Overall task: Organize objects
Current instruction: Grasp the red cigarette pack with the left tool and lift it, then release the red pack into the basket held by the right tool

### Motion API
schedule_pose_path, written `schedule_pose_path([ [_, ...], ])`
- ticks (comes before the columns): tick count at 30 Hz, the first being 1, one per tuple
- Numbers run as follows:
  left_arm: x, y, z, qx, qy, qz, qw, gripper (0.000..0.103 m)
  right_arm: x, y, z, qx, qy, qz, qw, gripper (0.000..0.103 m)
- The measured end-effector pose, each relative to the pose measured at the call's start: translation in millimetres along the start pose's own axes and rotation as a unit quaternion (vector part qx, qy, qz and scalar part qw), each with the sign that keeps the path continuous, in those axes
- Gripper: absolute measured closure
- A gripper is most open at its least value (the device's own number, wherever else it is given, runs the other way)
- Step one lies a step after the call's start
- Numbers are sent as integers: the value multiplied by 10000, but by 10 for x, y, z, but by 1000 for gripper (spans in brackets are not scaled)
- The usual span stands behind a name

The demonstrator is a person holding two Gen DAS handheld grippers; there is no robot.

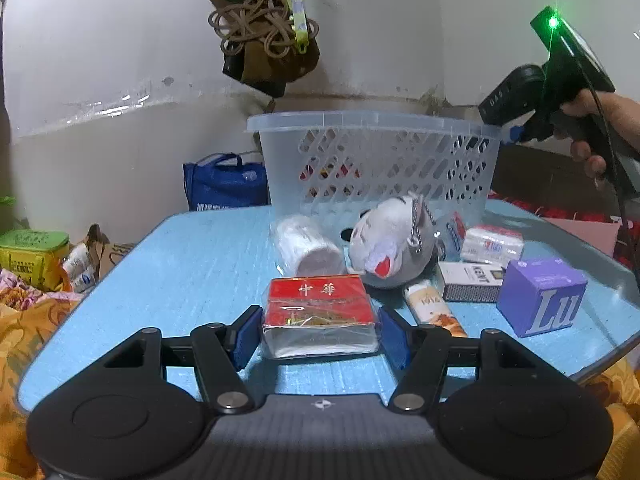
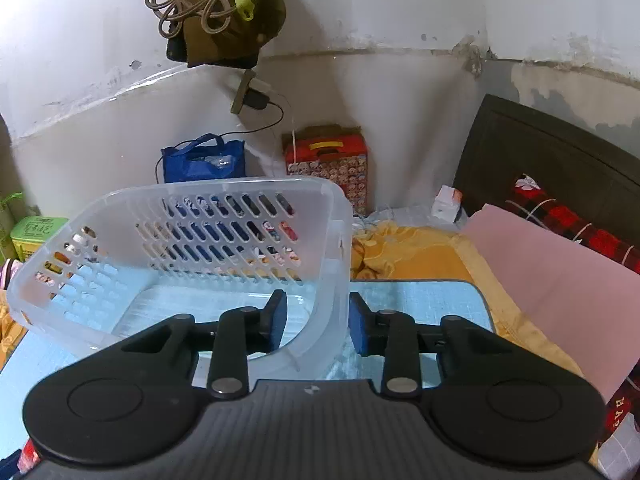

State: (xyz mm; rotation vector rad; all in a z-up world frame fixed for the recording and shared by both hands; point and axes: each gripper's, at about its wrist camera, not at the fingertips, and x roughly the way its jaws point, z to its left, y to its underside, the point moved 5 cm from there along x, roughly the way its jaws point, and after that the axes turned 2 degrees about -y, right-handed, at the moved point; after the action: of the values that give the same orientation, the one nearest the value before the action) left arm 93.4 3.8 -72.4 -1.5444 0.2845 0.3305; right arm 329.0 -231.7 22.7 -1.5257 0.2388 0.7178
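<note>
Place: I read this as a bedroom in a lived-in home.
Bedding: orange-yellow patterned quilt (image 2: 420,252) around the small blue-topped table (image 1: 192,264), a red and black plaid pillow (image 2: 568,216) against a dark headboard (image 2: 532,152).
Walls: scuffed white plaster wall (image 2: 400,8) with tangled beige cords (image 1: 256,24) hung from above.
Clutter: blue fabric tote bag (image 2: 202,160), red printed cardboard gift box (image 2: 326,164), green tin (image 1: 34,250), possibly for tea.
</note>
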Motion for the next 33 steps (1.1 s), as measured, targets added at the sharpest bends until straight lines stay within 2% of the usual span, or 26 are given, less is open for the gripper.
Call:
schedule_pose_path([
  [4, -101, -98, 67, -83, 28, -206, 9998, 37, -15, 1, -13, -63, 14, 30, 10000, 71],
  [13, -163, -506, 183, -200, 113, -585, 9980, 37, 61, -30, -9, -140, 100, 102, 9998, 72],
  [19, -40, -1017, 168, -84, 264, -803, 9964, 37, 138, -75, 5, -192, 158, 260, 9994, 76],
  [22, 153, -1351, 121, 19, 310, -832, 9961, 37, 164, -83, -11, -166, 154, 327, 9992, 77],
  [25, 414, -1606, 97, -9, 311, -720, 9969, 37, 191, -81, -35, -65, 98, 362, 9993, 78],
  [28, 814, -1807, 86, -124, 288, -363, 9988, 37, 232, -73, -46, -27, 104, 414, 9991, 79],
  [33, 1269, -1797, 15, -66, 166, 176, 9997, 37, 268, -78, -59, -3, 124, 472, 9988, 79],
])
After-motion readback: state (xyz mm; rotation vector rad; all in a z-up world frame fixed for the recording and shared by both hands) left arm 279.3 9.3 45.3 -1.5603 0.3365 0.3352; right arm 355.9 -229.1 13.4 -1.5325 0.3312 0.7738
